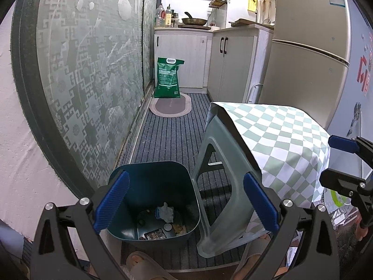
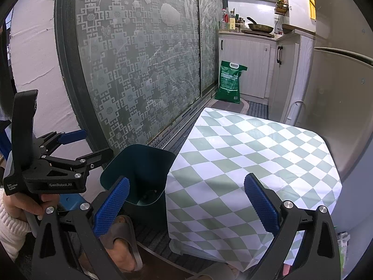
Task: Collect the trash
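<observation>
A dark teal trash bin (image 1: pixel 151 177) stands on the floor beside a grey stool (image 1: pixel 216 186) draped in a green-and-white checked cloth (image 1: pixel 279 137). Inside the bin lie a crumpled tissue (image 1: pixel 165 212), a bottle cap (image 1: pixel 167 227), a black wrapper (image 1: pixel 155 234) and some scraps. My left gripper (image 1: pixel 186 205) hovers open above the bin with nothing between its fingers; the right wrist view shows it at the left (image 2: pixel 98 142). My right gripper (image 2: pixel 186 207) is open and empty over the cloth's near edge (image 2: pixel 244 163), with the bin (image 2: pixel 139 170) to its left. It shows at the right edge (image 1: pixel 335 162) of the left wrist view.
A patterned sliding glass door (image 1: pixel 93 81) runs along the left. A fridge (image 1: pixel 307 46) and white cabinets (image 1: pixel 230 65) line the right. A green bag (image 1: pixel 167 77) and oval mat (image 1: pixel 171 107) lie at the far end. A person's sandalled foot (image 2: pixel 121 245) is beside the bin.
</observation>
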The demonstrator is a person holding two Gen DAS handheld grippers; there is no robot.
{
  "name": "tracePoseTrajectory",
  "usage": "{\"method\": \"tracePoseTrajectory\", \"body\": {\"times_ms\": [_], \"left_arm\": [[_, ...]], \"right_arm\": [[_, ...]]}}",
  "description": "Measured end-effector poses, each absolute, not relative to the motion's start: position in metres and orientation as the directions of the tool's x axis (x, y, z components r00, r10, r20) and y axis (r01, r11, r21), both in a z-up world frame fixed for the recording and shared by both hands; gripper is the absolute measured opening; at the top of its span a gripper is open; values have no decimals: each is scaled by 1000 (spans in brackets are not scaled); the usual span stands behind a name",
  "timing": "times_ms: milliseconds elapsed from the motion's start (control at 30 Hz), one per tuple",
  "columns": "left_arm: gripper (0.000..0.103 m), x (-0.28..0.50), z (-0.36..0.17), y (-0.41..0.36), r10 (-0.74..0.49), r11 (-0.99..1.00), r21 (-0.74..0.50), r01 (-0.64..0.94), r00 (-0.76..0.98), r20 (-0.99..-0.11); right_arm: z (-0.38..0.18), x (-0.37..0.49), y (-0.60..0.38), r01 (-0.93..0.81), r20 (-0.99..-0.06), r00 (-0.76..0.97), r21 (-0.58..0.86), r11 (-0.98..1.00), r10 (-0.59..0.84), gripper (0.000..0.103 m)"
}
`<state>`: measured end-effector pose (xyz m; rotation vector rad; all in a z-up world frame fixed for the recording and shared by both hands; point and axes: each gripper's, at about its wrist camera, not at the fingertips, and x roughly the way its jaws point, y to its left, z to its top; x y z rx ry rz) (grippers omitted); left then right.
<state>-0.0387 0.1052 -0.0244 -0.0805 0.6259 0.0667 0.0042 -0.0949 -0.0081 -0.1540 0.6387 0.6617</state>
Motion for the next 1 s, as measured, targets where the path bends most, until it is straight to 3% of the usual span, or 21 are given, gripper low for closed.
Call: {"method": "tracePoseTrajectory", "body": {"times_ms": [1000], "left_arm": [[100,-39,-23,107,46,994,-54,-95,809,-586]], "right_arm": [[-8,4,-96,-615,-598,607,63,786,523,99]]}}
